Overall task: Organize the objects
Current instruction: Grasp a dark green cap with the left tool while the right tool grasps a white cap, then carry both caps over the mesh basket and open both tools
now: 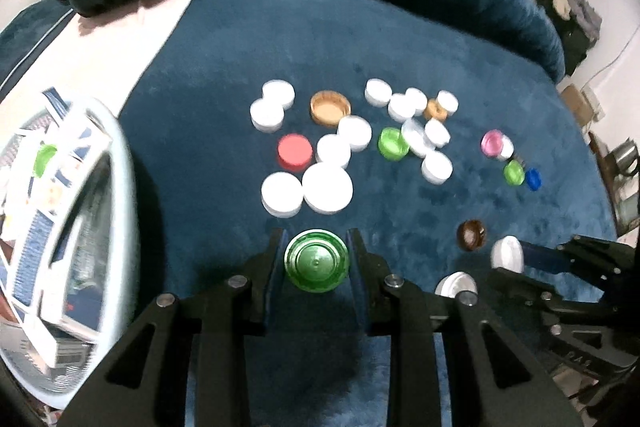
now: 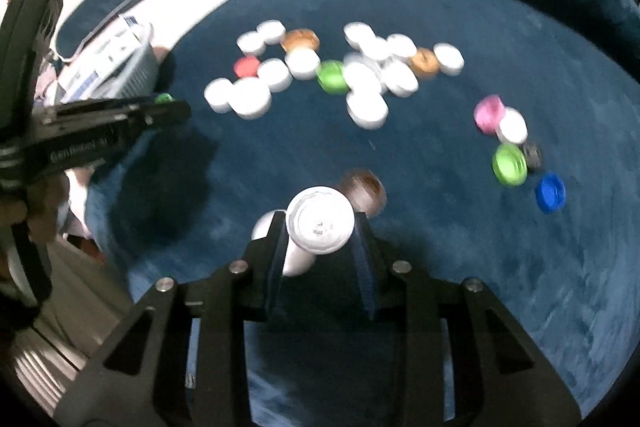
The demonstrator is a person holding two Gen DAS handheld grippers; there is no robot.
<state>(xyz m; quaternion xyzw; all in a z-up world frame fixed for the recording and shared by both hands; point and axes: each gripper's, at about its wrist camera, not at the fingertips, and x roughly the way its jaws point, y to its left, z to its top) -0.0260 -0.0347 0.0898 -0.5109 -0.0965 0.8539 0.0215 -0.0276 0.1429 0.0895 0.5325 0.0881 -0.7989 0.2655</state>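
Blue plush covered the surface (image 1: 400,39) where the bottle caps lay scattered, so the job looked to be at its gathering stage, with most caps not yet cleared. At the far left stood a pale basket (image 1: 120,163) holding small printed boxes and one green cap (image 1: 45,158), which suggested that caps were being dropped in there.

Next came the left gripper (image 1: 316,259), its fingers clamped on a large green cap (image 1: 317,261), glossy, ribbed round the rim, its closed top toward the camera. It seemed to be held clear of the plush, below the two big white caps (image 1: 307,193). A fair next move would be to carry it over the basket's rim and release it there, high enough not to knock the wall.

To the right, the right gripper (image 2: 320,227) was pinched on a white cap (image 2: 321,223), round, smooth-topped with a faint moulded ring. Beneath it another white cap (image 2: 296,261) lay on the plush, and a brown cap (image 2: 366,191) sat just beyond. That hand would have farther to travel and would need to follow the left rather than cross it.

Farthest right lay a small cluster: pink (image 2: 488,113), white, lime green (image 2: 509,163) and blue (image 2: 550,191).
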